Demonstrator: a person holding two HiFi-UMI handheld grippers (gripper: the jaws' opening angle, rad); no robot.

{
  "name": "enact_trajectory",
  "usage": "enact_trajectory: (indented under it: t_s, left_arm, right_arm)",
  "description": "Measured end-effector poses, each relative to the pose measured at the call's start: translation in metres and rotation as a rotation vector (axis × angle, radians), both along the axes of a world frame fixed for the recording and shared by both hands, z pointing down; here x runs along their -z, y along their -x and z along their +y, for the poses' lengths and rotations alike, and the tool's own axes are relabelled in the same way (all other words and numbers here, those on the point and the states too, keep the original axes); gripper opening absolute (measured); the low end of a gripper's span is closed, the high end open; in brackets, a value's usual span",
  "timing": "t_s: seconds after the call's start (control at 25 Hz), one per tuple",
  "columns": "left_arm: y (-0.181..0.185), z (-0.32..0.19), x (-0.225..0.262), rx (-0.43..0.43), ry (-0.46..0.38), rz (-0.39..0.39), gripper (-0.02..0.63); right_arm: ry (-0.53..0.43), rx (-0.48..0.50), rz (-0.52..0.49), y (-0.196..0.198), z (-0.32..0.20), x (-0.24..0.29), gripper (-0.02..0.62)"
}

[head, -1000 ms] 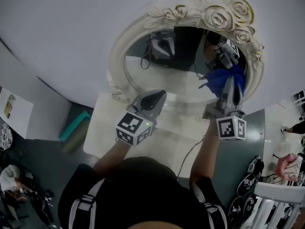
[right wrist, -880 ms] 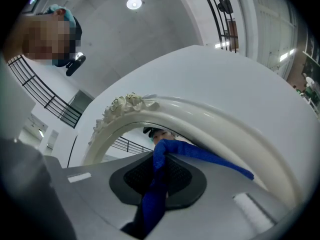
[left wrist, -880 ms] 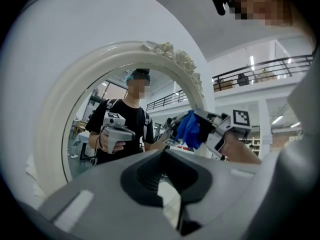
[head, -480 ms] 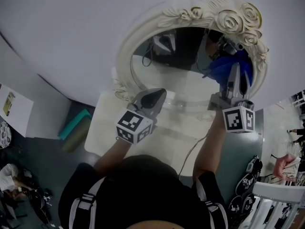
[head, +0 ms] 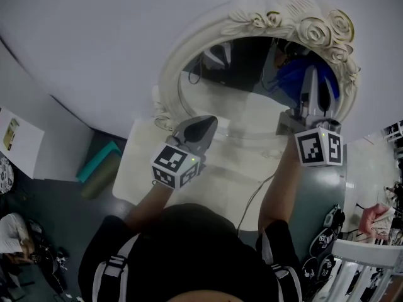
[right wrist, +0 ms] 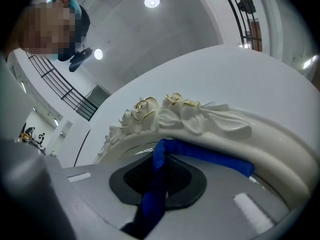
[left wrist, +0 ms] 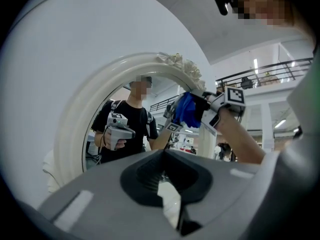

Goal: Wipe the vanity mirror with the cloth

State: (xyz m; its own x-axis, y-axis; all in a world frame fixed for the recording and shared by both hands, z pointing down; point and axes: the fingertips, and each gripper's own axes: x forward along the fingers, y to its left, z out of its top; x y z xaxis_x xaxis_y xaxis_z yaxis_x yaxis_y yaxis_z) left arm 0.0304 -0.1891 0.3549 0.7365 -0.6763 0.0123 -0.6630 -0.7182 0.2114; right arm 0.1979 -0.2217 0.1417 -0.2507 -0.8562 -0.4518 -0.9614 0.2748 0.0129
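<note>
The vanity mirror [head: 233, 96] is seen at the upper centre of the head view, and the wiping itself is judged to be in hand. The blue cloth [head: 291, 80] is clamped between the closed jaws of the right gripper [head: 315, 83] and pressed at the upper right of the glass, just under the rose ornament [head: 327, 27]. The left gripper [head: 203, 126] is held closed on nothing, below the glass. Next, the cloth should probably be drawn leftward over the rest of the glass. No container is seen.
</note>
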Motion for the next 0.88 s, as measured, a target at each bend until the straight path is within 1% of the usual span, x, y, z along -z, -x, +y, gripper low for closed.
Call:
enact_trajectory:
  t_s: [0.24, 0.44, 0.64, 0.88]
  left_arm:
    - [0.004, -0.002, -0.004, 0.005, 0.011, 0.007, 0.006]
    - [0.009, -0.004, -0.008, 0.014, 0.020, 0.016, 0.006]
    - [0.017, -0.006, -0.014, 0.027, 0.032, 0.023, 0.006]
    - [0.035, -0.008, -0.024, 0.056, 0.055, 0.023, 0.006]
  right_arm:
    - [-0.001, 0.010, 0.064, 0.026, -0.007, 0.010, 0.037]
    - [0.015, 0.037, 0.145, 0.063, -0.016, 0.012, 0.037]
    - [0.047, 0.070, 0.257, 0.113, -0.027, -0.003, 0.037]
    - [0.089, 0.126, 0.305, 0.164, -0.039, -0.035, 0.038]
